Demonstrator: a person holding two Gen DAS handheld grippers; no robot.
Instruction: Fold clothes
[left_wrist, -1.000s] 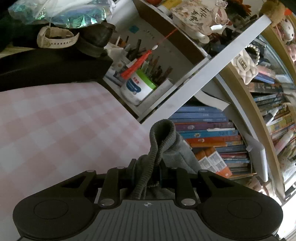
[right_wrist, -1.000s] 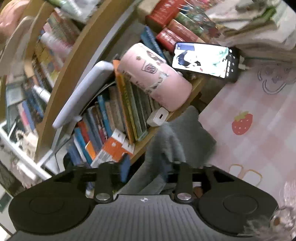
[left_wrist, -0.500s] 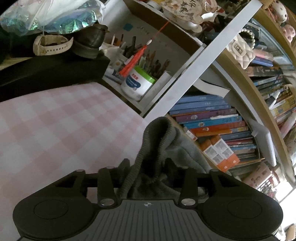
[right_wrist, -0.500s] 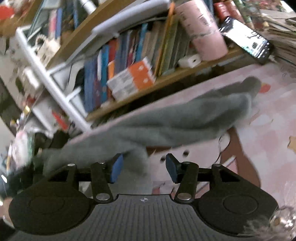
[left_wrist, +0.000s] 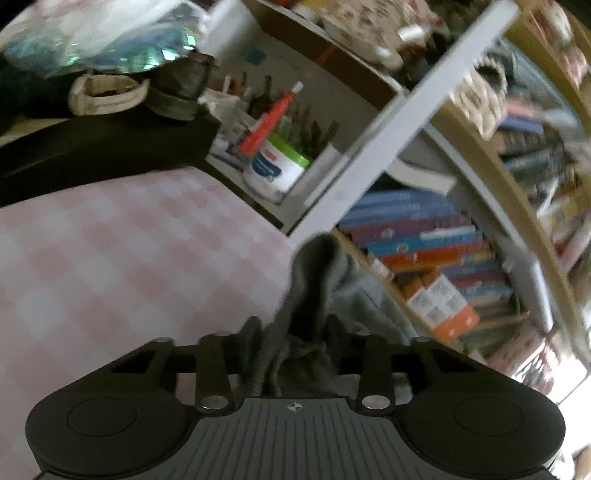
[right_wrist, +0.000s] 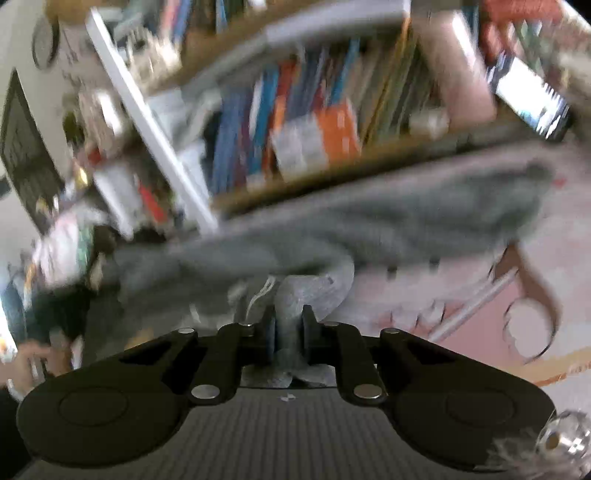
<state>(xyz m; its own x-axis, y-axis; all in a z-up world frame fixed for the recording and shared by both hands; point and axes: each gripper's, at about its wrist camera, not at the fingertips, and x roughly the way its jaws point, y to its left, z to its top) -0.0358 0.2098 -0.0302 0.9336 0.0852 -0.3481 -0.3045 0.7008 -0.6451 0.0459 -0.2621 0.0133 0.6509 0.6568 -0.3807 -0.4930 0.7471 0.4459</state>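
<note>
With the right gripper (right_wrist: 289, 326) clamping a bunched edge of the grey garment (right_wrist: 388, 221), having just closed on it, and the left gripper (left_wrist: 293, 332), jaws closing, apparently pinching the ribbed hem (left_wrist: 314, 266) above the pink checked cloth (left_wrist: 110, 258), both are keeping the fabric taut and level for folding.

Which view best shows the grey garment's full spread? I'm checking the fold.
The right wrist view: the grey garment stretches across the pink cloth, though blurred. The left wrist view shows only a bunched ribbed edge.

pink checked tablecloth (left_wrist: 110, 258), shelved books (left_wrist: 417, 236), pen pot (left_wrist: 275, 171), phone (right_wrist: 528, 99)
</note>
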